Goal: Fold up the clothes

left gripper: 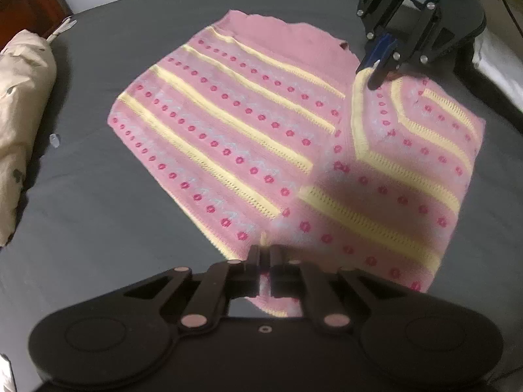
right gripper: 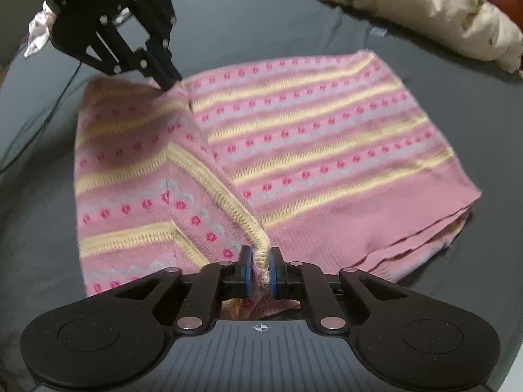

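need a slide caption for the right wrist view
Right hand-held gripper and left hand-held gripper each pinch an edge of a pink striped knit garment on a dark sheet.

Both wrist views look close and low across the pink sweater point(left gripper: 228, 137) from opposite edges, facing each other.

A dark grey sheet point(left gripper: 98, 196) is spread over the surface. A beige bundle point(left gripper: 23, 104) is seen at nine o'clock in the left view, and crumpled pale cloth point(right gripper: 39, 32) at ten o'clock in the right view.
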